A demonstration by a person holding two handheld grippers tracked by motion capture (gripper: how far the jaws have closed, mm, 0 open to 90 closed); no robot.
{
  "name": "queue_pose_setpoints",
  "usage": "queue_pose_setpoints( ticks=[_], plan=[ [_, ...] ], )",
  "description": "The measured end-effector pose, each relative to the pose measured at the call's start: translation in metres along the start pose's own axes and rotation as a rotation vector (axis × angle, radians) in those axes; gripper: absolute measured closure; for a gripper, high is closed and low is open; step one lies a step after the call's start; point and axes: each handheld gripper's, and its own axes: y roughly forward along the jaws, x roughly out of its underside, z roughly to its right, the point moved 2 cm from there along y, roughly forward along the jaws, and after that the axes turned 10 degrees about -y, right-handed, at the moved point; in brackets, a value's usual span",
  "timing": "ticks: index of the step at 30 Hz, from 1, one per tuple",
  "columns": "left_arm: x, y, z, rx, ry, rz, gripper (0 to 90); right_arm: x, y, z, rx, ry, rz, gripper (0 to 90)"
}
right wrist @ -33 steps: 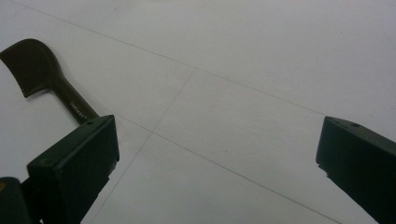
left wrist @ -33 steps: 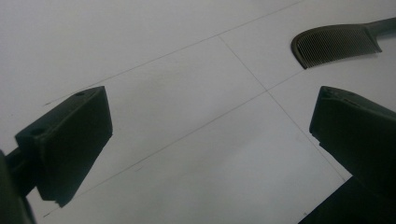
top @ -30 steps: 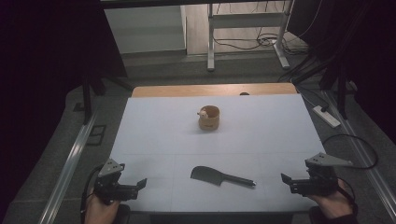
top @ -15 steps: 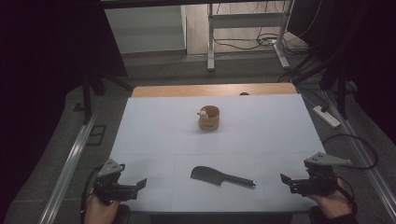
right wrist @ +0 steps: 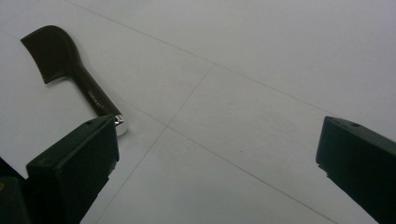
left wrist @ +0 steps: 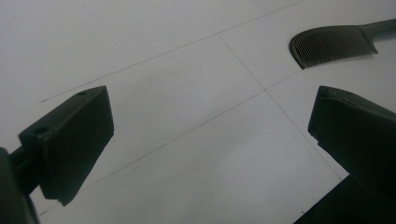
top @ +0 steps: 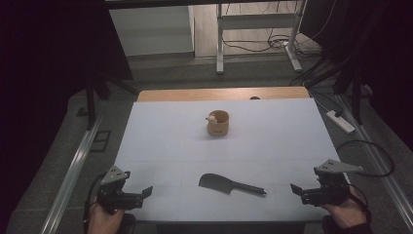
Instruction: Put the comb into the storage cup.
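The table (top: 160, 136) wears a smooth, matt white covering that looks like paper, with bare wood showing along its far edge. The comb (top: 229, 184) looks like dark matt plastic with fine teeth and a shiny metal tip on its handle. The small cup (top: 218, 123) appears wooden, tan and unglossed. Both grippers' jaws look like matt black plastic.

A comb (top: 231, 184) lies on the table (top: 272, 136), a cup (top: 217, 123) behind it.
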Motion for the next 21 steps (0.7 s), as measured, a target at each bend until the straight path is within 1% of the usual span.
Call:
queue_pose_setpoints(
  ticks=[2,6,10,18,21],
  plan=[
    [-0.0001,-0.0001,-0.0002,0.000,-0.001,-0.001,0.8,-0.0005,0.0009,-0.0003,-0.011,-0.010,-0.006,0.0],
    [0.0000,0.0000,-0.0003,0.000,-0.004,0.001,0.8,-0.0017,0.0022,-0.0005,-0.027,-0.016,0.001,0.0],
    [0.0000,-0.0001,-0.0005,0.000,-0.005,0.001,0.9,-0.0029,0.0036,-0.0014,-0.045,-0.019,-0.004,0.0],
    [0.0000,-0.0001,-0.0008,0.003,-0.008,0.000,1.0,-0.0057,0.0042,-0.0015,-0.052,-0.025,0.006,0.0],
    [-0.0001,0.0001,-0.0010,0.003,-0.009,-0.001,1.1,-0.0077,0.0050,-0.0017,-0.062,-0.028,0.008,0.0]
  ],
)
